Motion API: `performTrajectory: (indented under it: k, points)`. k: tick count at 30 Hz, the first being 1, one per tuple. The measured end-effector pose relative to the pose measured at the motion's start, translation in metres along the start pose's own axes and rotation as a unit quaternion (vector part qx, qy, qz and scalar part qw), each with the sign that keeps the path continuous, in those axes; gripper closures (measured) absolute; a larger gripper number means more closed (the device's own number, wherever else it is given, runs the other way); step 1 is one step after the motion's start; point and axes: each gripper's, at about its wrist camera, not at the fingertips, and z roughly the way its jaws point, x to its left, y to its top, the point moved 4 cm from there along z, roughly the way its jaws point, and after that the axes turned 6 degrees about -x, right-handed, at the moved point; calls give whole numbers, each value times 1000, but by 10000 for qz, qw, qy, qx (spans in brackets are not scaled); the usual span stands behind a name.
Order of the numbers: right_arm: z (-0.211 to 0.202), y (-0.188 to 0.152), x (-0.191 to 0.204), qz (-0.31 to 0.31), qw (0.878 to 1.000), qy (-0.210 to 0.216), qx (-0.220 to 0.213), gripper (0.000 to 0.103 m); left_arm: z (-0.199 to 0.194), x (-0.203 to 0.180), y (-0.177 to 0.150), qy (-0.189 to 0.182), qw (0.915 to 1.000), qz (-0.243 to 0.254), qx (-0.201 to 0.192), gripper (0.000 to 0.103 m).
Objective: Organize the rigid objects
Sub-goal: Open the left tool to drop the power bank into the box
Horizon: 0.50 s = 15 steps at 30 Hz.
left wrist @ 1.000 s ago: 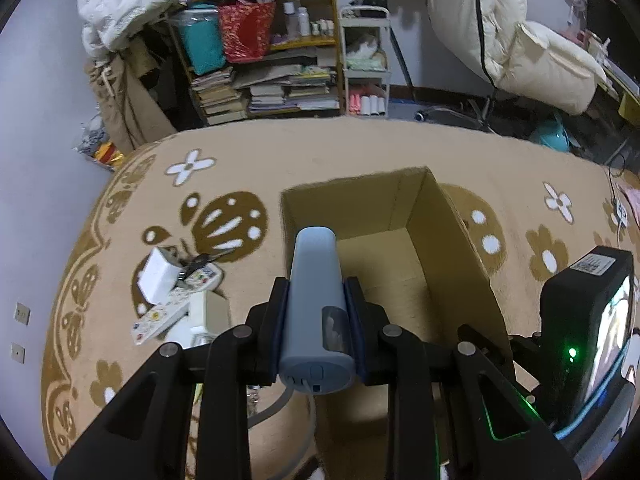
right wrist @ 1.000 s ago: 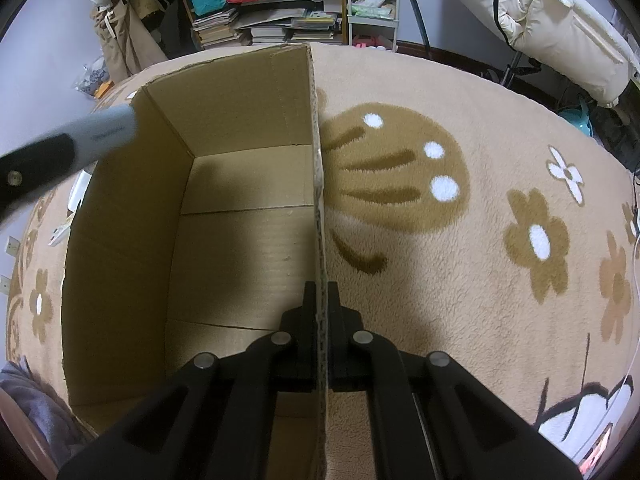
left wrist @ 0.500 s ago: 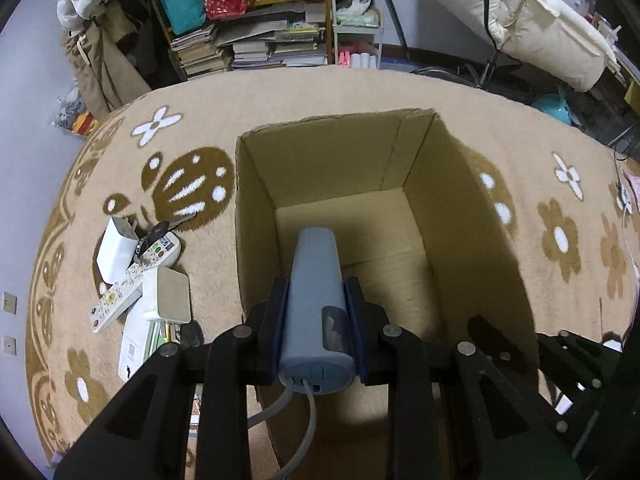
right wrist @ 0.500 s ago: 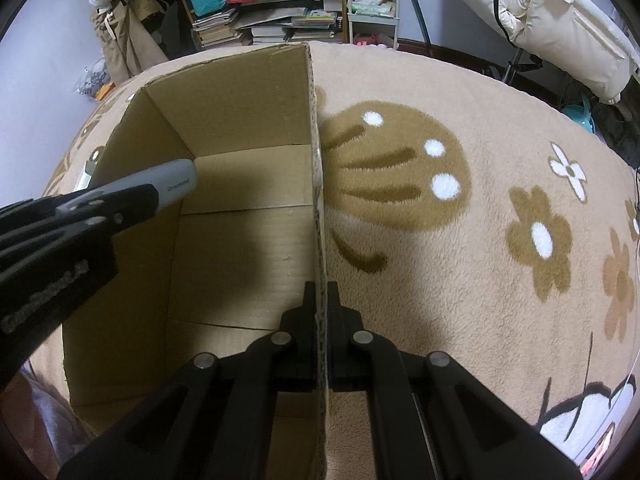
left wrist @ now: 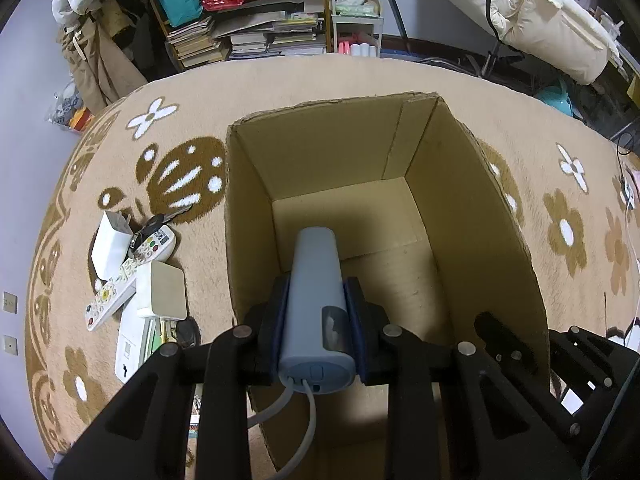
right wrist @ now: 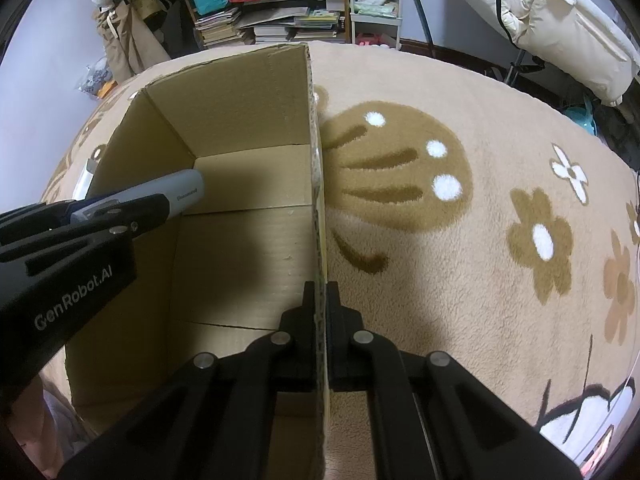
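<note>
Dim indoor light, soft shadows, sharp focus, strong fisheye bending at edges.

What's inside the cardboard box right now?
The cardboard box shows only bare floor; nothing rests there. The grey device, clamped in the left claw, hangs over the opening. The near corner behind the claw is hidden.

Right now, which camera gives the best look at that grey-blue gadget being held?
The left wrist view: the grey-blue device fills the centre, clamped in the left claw, its cord visible. The right wrist view shows only its tip from the side, poking over the cardboard box.
</note>
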Motion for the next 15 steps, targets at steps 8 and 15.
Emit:
performTrajectory:
  k: [8,15]
  points:
    - [0,0,1,47,10000,38,2,97,-9,1,4,238,9994,137,-196,77]
    - [-2,1,-1,88,9999,49,1,97,-29,15,11,47,9994,-46,-342,77]
